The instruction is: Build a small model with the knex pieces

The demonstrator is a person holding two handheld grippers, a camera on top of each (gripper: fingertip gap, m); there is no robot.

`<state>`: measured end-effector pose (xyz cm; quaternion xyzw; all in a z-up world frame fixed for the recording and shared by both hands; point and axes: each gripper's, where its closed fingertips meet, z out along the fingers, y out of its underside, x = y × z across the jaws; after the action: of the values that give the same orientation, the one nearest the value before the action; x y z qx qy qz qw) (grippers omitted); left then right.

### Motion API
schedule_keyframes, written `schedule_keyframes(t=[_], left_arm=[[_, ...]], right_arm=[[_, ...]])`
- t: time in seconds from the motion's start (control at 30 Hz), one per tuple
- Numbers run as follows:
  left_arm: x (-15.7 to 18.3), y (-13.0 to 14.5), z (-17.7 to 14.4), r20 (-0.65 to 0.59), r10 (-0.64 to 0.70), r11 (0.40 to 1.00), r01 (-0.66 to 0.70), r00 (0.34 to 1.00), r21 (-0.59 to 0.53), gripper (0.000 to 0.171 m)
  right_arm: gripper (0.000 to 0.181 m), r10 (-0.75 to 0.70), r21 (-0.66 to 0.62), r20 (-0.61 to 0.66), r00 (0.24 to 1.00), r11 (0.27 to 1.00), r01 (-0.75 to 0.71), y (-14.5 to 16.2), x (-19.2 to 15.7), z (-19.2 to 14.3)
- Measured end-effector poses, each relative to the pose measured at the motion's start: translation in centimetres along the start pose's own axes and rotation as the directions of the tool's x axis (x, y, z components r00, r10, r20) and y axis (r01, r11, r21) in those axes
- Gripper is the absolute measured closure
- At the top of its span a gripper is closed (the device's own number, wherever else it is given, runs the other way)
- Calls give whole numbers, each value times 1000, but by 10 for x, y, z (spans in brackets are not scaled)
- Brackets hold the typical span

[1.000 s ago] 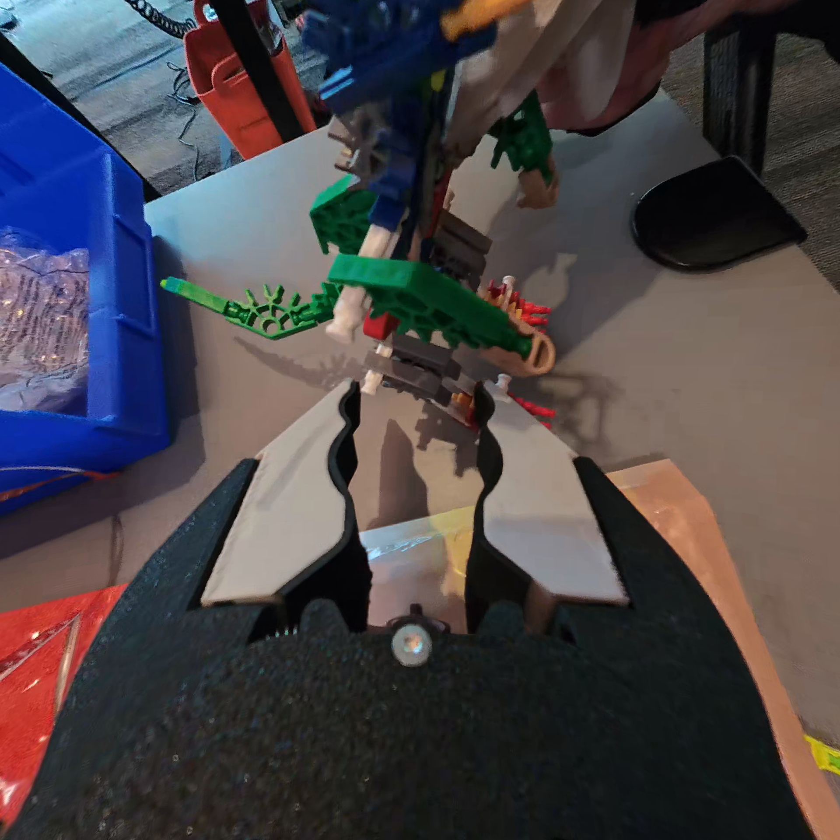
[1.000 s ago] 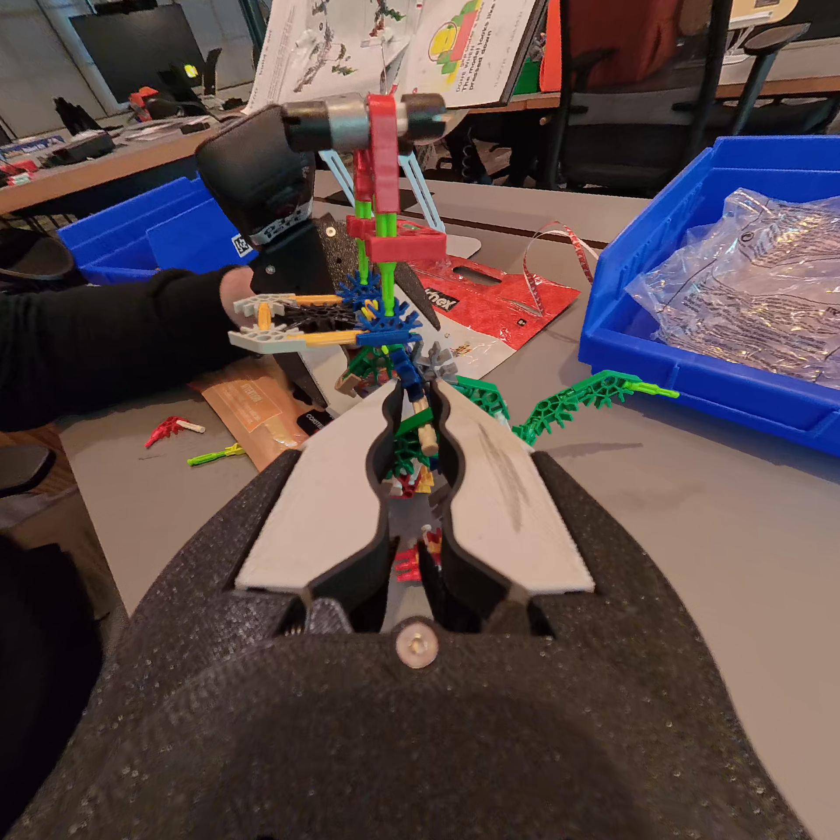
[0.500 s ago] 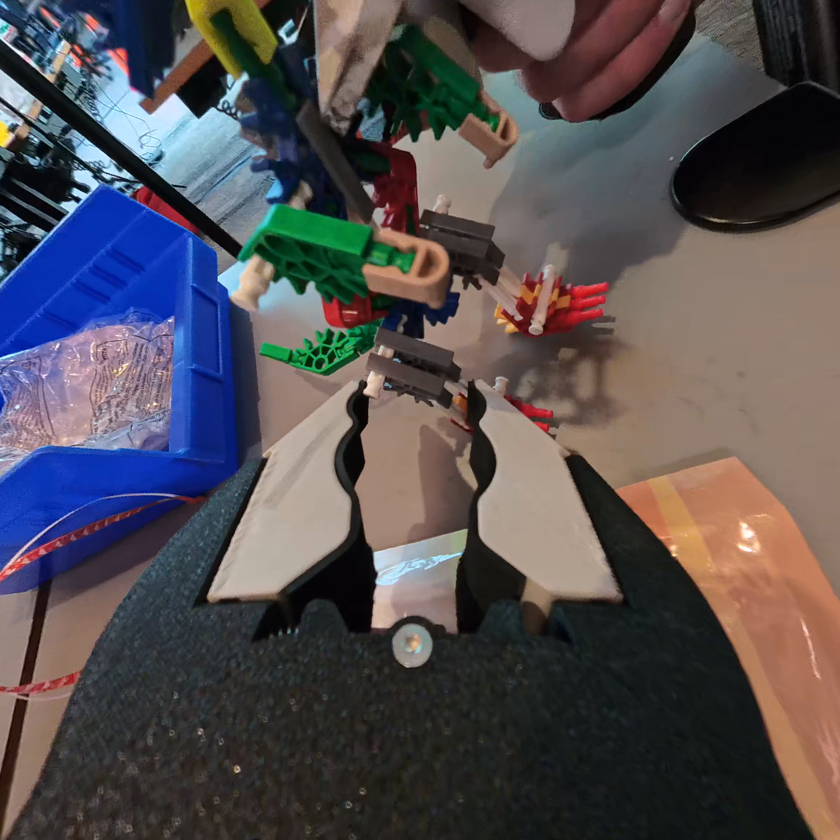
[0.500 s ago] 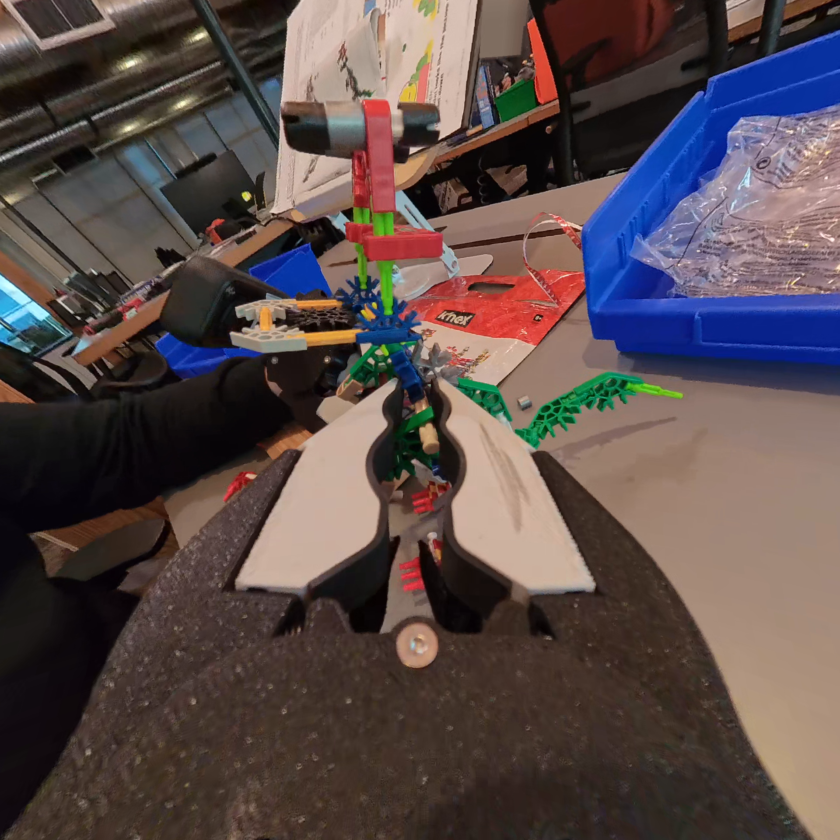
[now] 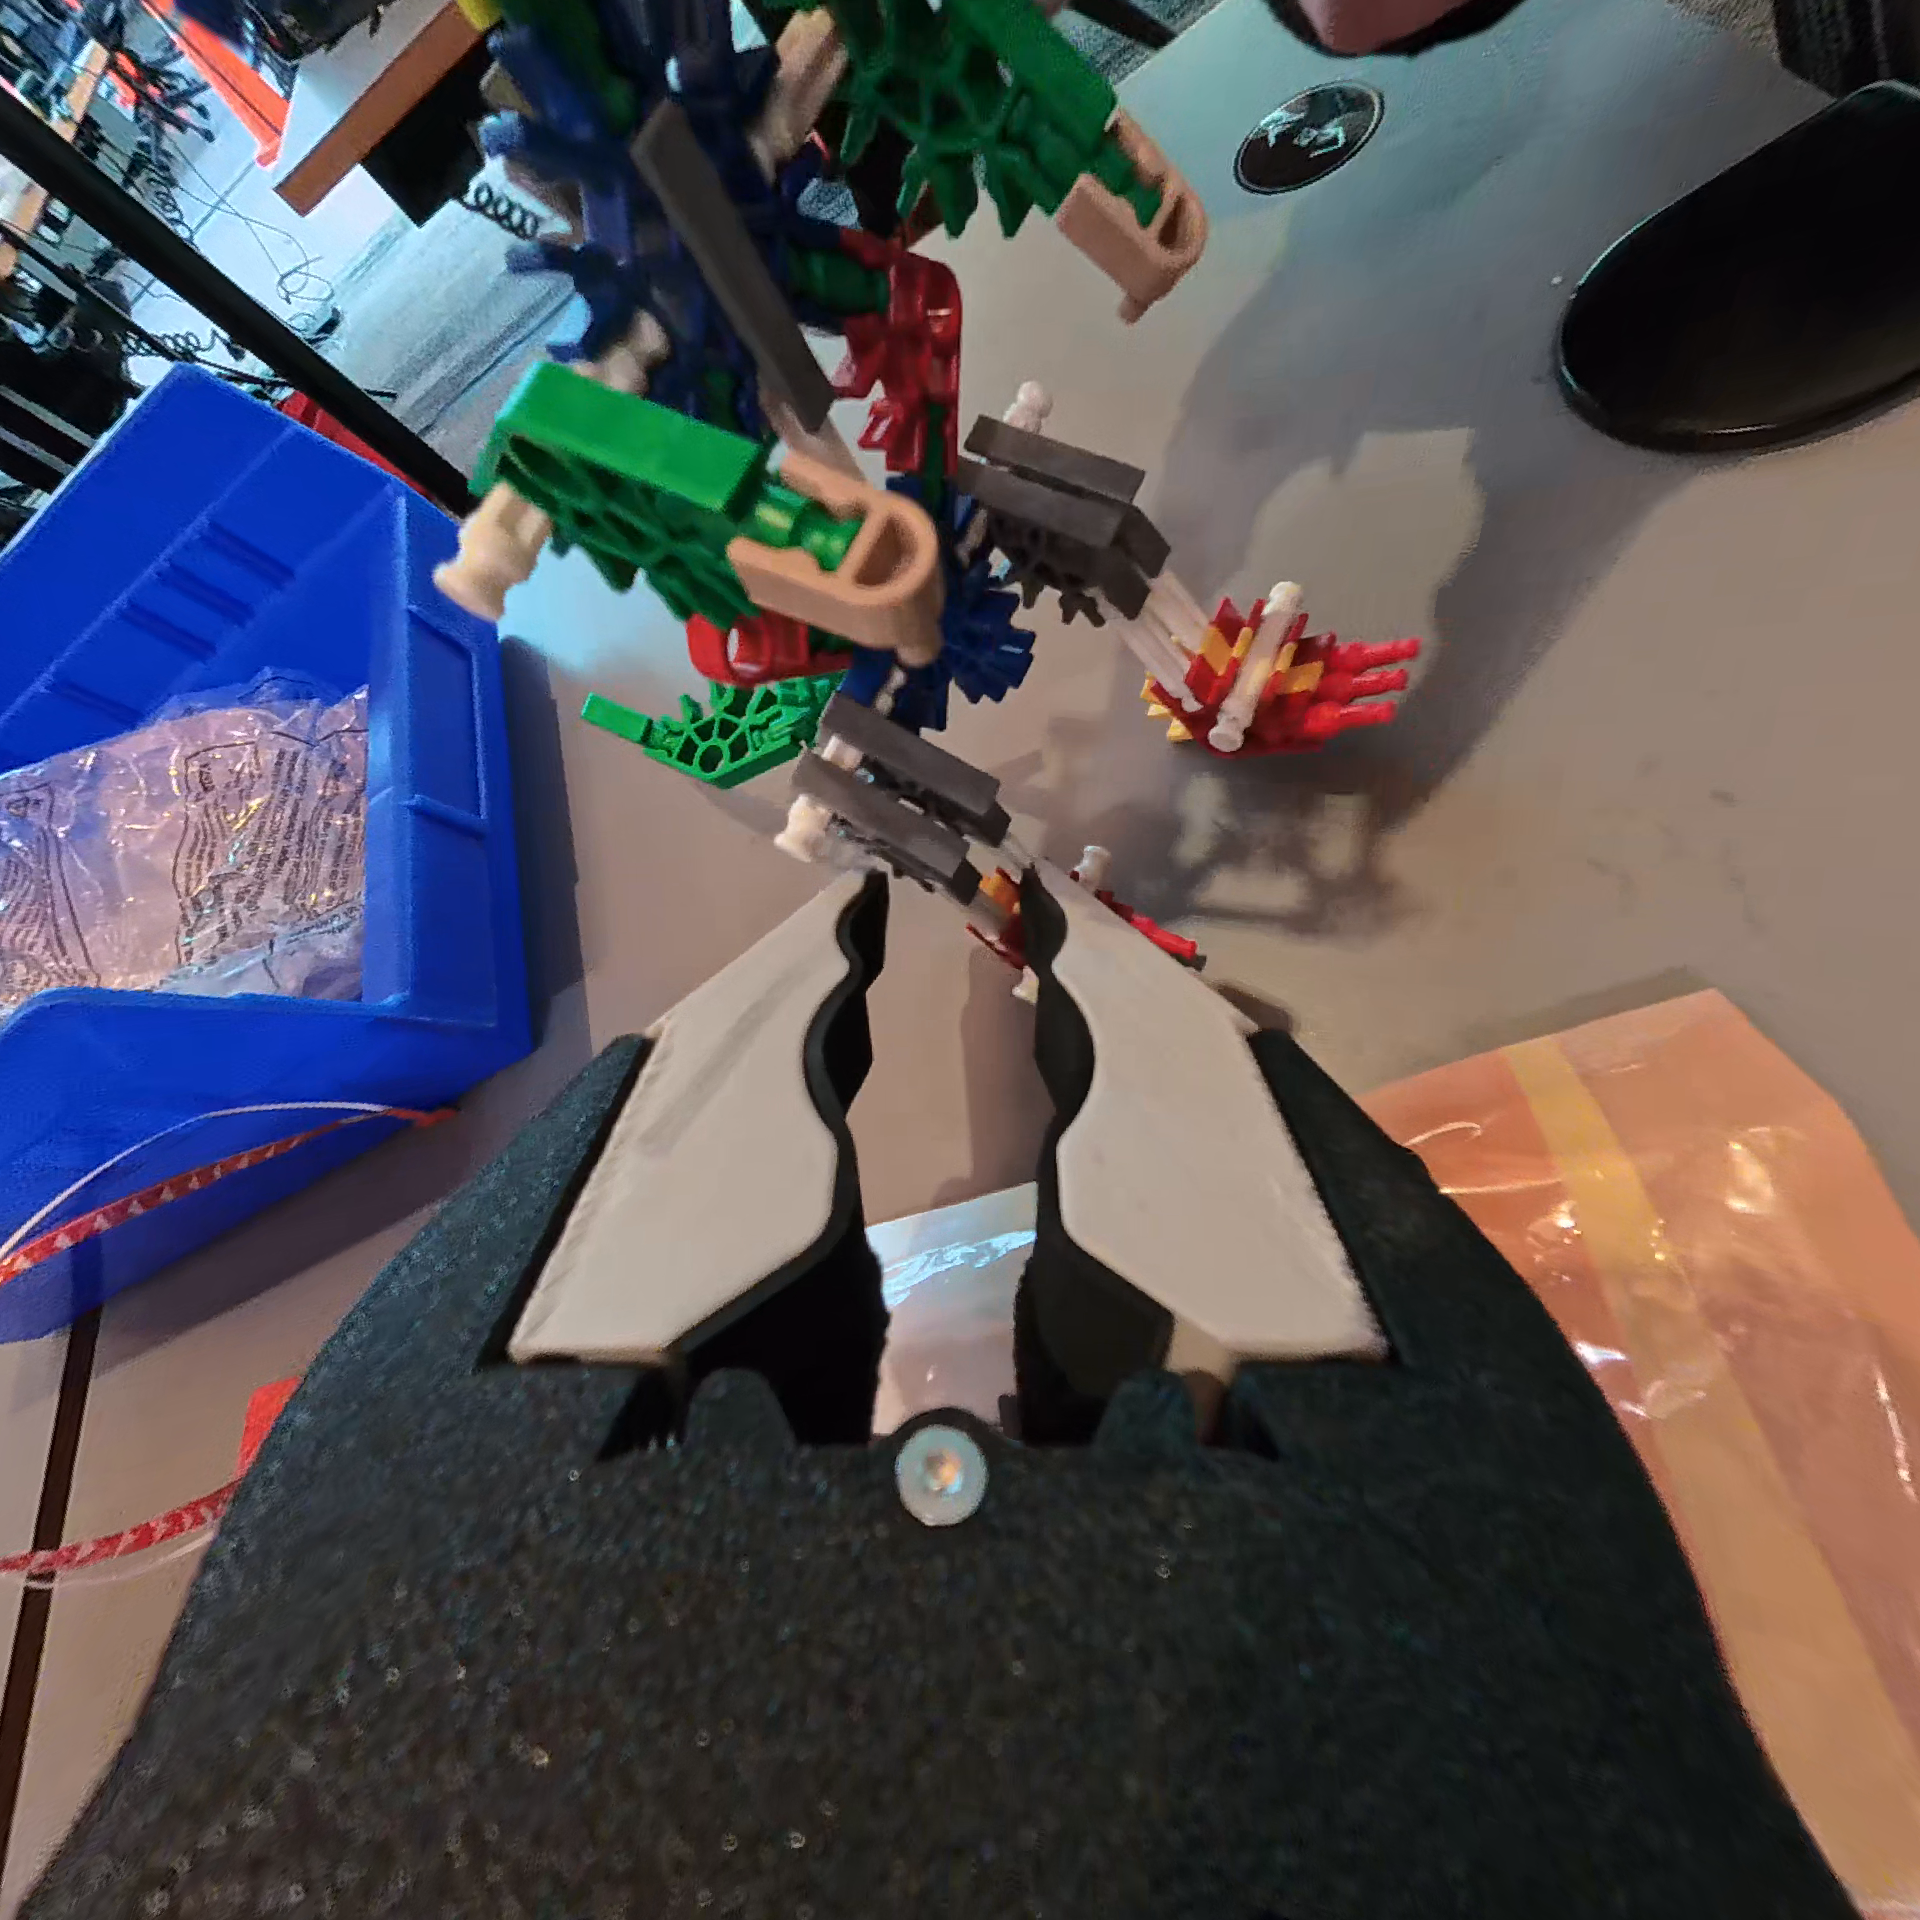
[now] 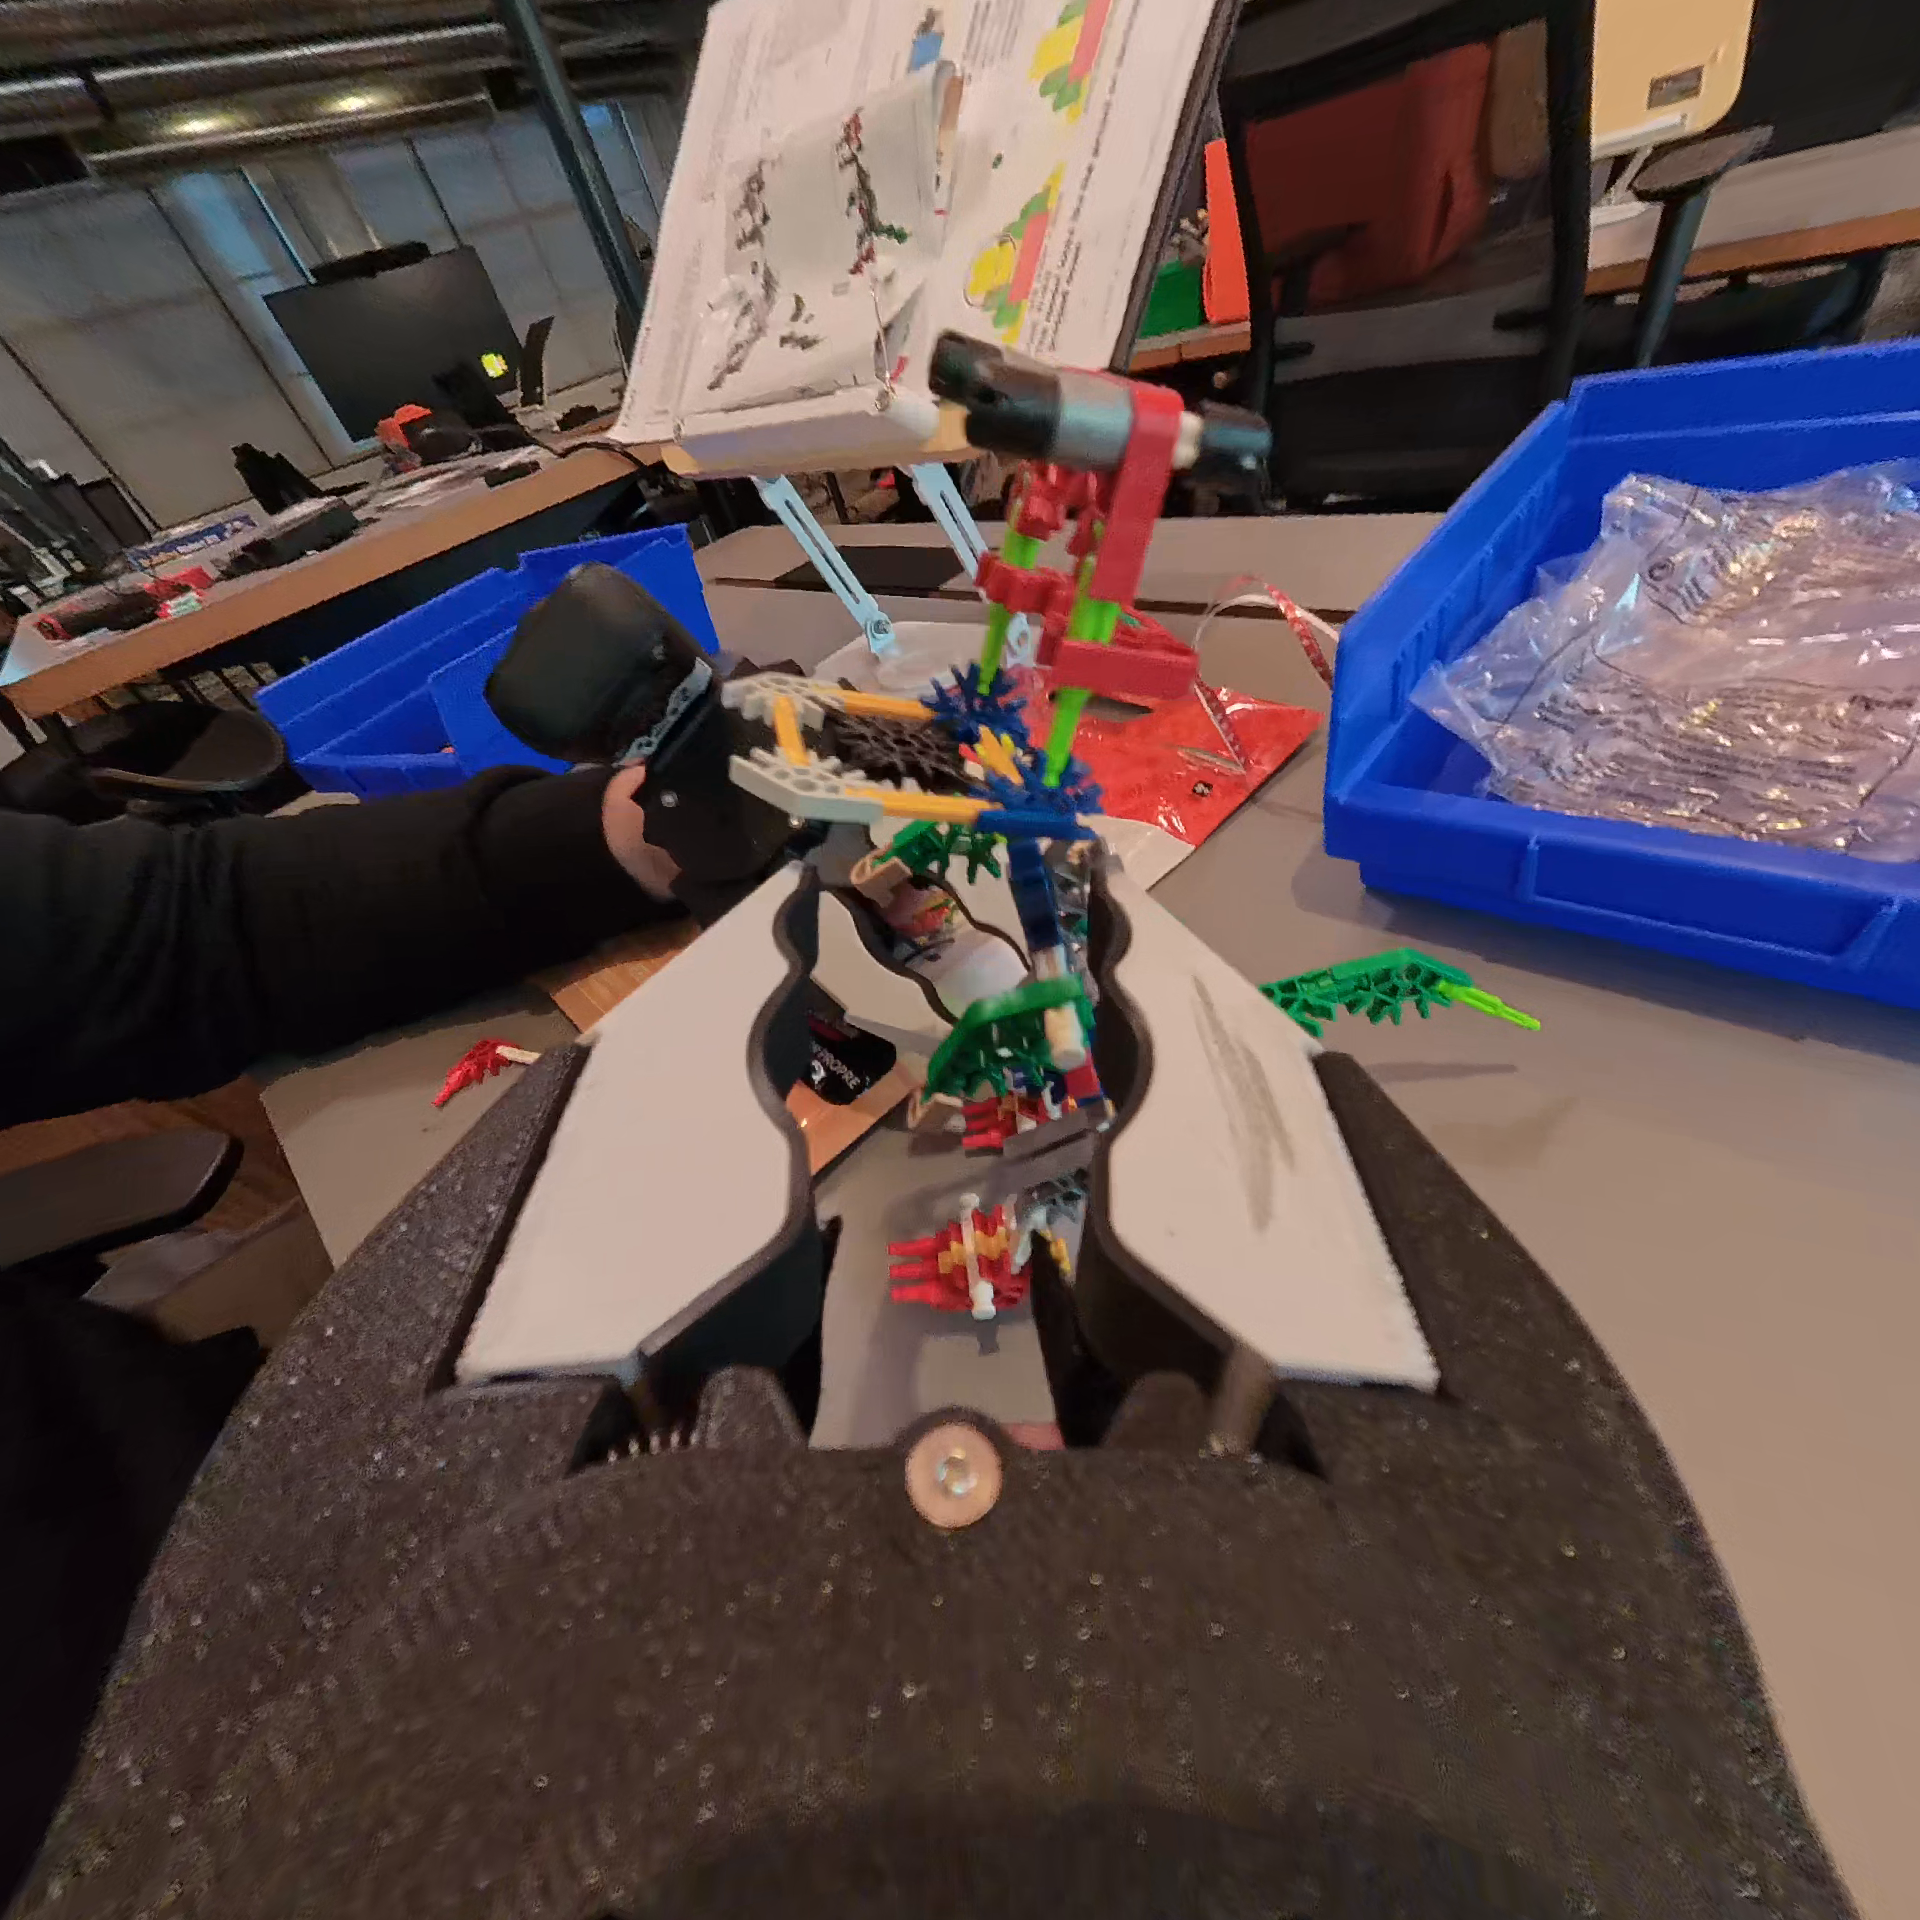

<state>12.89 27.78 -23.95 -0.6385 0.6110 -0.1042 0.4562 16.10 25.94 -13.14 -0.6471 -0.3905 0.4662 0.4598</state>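
A grey table (image 6: 1621, 1195) carries the work, in a room with more desks behind. In the right wrist view, the right gripper (image 6: 951, 904) has its jaws spread wide around the rod-and-connector toy model (image 6: 1013, 790), the blue stem lying against the right-hand finger (contact is hard to judge). The model's red-clawed foot (image 6: 961, 1262) rests on the table. In the left wrist view, the left gripper (image 5: 951, 899), jaws parted, reaches the model's near leg (image 5: 894, 805); whether it grips is unclear. Farther right stands a blue bin (image 6: 1600, 831) holding a clear bag (image 6: 1714, 665).
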Motion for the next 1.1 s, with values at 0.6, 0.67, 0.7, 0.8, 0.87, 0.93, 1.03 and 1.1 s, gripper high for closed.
schedule_keyframes(t=[0.6,0.67,0.7,0.8,0.87,0.93,1.03,1.1], left_arm=[[-4,6,-2,-11,-47,998,47,999,-36,136],[-5,11,-9,-44,-79,995,76,996,-63,133],[-5,14,-16,-84,-112,991,106,990,-82,128],[-12,17,-47,-138,-165,982,150,976,-114,118],[-18,2,-66,-130,-171,984,163,977,-74,119],[-22,-5,-74,-95,-128,989,121,987,-82,118],[-42,-35,-88,74,1,1000,2,997,-29,119],[-46,-70,-98,198,108,992,-120,974,48,124]], right_arm=[[166,-64,67,0,998,996,64,-8,8,19],[167,-77,66,-12,997,995,77,-7,8,19],[170,-84,65,-15,996,994,84,-6,7,19],[176,-93,61,-28,995,994,95,-6,8,18],[176,-98,63,-21,995,993,99,-6,7,18],[177,-116,59,-29,993,991,117,-6,6,18],[177,-146,49,-56,988,988,149,-7,6,19],[178,-153,47,-71,986,987,156,-8,5,18]])
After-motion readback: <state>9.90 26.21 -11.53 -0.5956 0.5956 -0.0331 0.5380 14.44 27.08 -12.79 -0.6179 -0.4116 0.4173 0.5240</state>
